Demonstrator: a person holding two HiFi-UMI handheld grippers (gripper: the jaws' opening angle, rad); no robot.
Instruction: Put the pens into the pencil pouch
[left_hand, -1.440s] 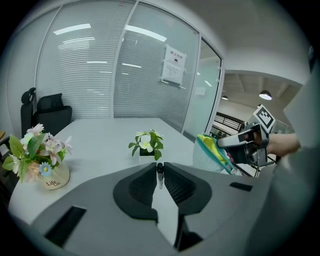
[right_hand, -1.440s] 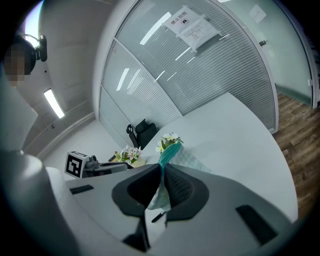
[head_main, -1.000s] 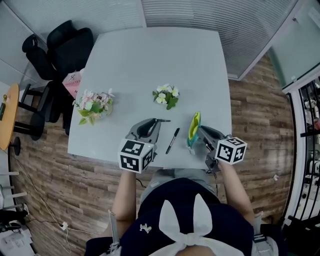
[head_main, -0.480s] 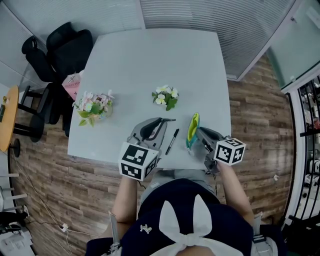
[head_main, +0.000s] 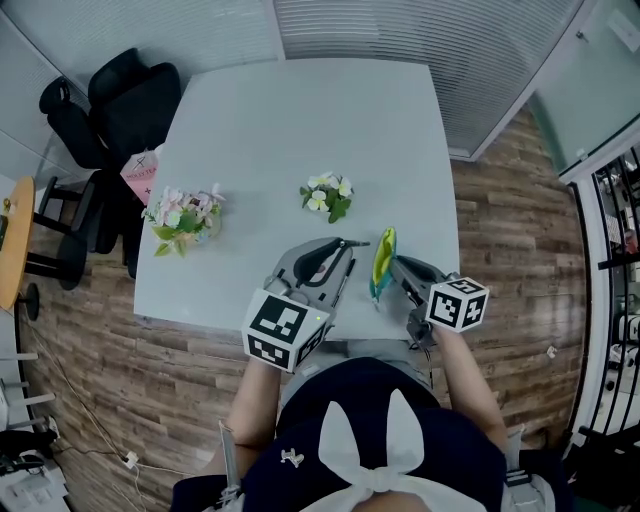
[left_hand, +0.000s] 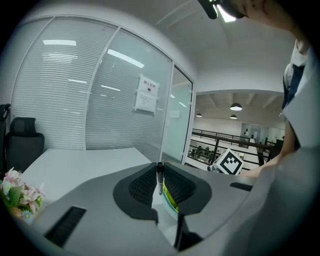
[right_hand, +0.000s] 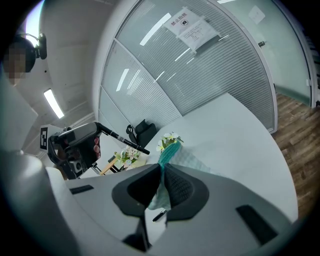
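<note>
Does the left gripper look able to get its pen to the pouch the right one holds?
Likely yes. The left gripper holds the pen pointing at the pouch, close by, with nothing between. The right gripper pinches the pouch; whether its mouth gapes enough, I cannot tell.

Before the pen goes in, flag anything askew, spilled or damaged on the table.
Nothing is spilled or damaged. The pencil pouch stands on edge rather than flat, pinched by the right tool. The left tool holds a pen close beside it.
</note>
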